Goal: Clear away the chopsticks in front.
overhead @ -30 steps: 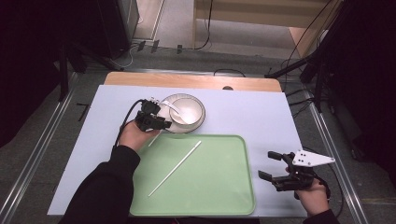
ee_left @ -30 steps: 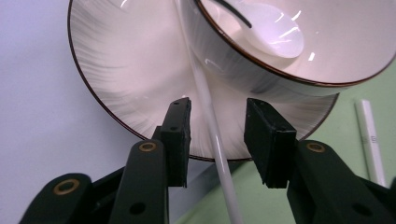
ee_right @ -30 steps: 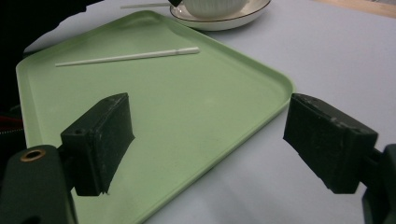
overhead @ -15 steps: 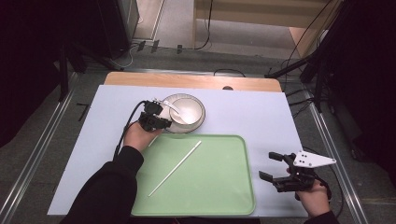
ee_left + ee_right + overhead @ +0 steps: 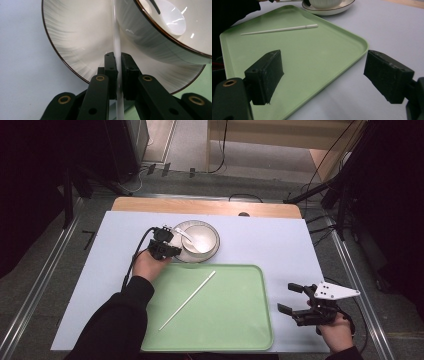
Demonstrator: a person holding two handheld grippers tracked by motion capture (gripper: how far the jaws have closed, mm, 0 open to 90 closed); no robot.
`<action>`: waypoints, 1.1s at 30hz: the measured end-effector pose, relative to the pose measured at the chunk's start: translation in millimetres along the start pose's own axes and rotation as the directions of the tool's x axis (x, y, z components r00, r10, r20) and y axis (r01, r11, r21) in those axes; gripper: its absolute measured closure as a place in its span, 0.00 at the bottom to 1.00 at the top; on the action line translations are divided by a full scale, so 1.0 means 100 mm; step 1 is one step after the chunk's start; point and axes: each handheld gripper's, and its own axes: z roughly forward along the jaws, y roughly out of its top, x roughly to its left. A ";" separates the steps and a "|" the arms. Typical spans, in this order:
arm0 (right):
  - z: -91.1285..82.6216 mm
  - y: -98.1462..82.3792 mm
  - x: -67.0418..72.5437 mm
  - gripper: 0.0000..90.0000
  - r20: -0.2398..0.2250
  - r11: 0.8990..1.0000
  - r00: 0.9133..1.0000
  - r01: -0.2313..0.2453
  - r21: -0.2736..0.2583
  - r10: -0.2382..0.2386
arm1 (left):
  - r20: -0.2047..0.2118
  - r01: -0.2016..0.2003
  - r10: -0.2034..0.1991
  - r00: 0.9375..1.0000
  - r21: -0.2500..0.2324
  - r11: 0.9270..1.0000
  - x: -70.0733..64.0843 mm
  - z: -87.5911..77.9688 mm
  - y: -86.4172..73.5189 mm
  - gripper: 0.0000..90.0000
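Observation:
A white spoon (image 5: pixel 186 238) lies in a white bowl (image 5: pixel 199 239) that stands on a dark-rimmed plate (image 5: pixel 186 258) just beyond the green tray (image 5: pixel 235 320). My left gripper (image 5: pixel 172 251) is at the bowl's left side, shut on the spoon's thin handle (image 5: pixel 116 37); the handle runs up over the plate (image 5: pixel 80 37) and past the bowl's wall (image 5: pixel 160 32). A long white stick (image 5: pixel 187 300) lies slantwise on the tray. My right gripper (image 5: pixel 286 298) is open and holds nothing, low beside the tray's right edge (image 5: pixel 359 45).
A pale blue mat (image 5: pixel 280 245) covers the table, with a wooden strip (image 5: pixel 210 206) along the far edge. Metal rails (image 5: pixel 40 290) run down both sides. Cables and stands sit on the floor beyond the table.

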 end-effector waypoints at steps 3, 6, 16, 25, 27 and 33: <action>0.00 0.00 0.00 0.18 0.000 1.000 1.000 0.000 0.000 0.000 | 0.005 0.018 -0.018 1.000 -0.007 1.000 0.03 -0.03 0.00 0.95; 0.00 0.00 0.00 0.18 -0.001 1.000 1.000 0.000 0.000 0.000 | 0.008 0.035 -0.035 0.999 -0.024 0.999 0.07 -0.08 0.01 0.95; 0.00 0.00 0.00 0.18 -0.004 1.000 1.000 0.003 0.002 -0.003 | 0.000 0.094 -0.094 0.996 -0.071 0.993 0.25 -0.34 -0.02 0.95; 0.01 0.01 0.01 0.18 -0.008 1.000 1.000 0.004 0.003 -0.004 | 0.017 0.115 -0.113 0.993 -0.121 0.986 0.29 -0.62 -0.02 0.95; 0.01 0.01 0.01 0.18 -0.009 1.000 1.000 0.004 0.004 -0.004 | 0.022 0.100 -0.098 0.995 -0.128 0.987 0.26 -0.67 0.00 0.95; 0.03 0.02 0.01 0.18 -0.013 1.000 1.000 0.009 0.003 -0.009 | 0.061 0.079 -0.070 0.996 -0.150 0.985 0.13 -0.83 0.03 0.95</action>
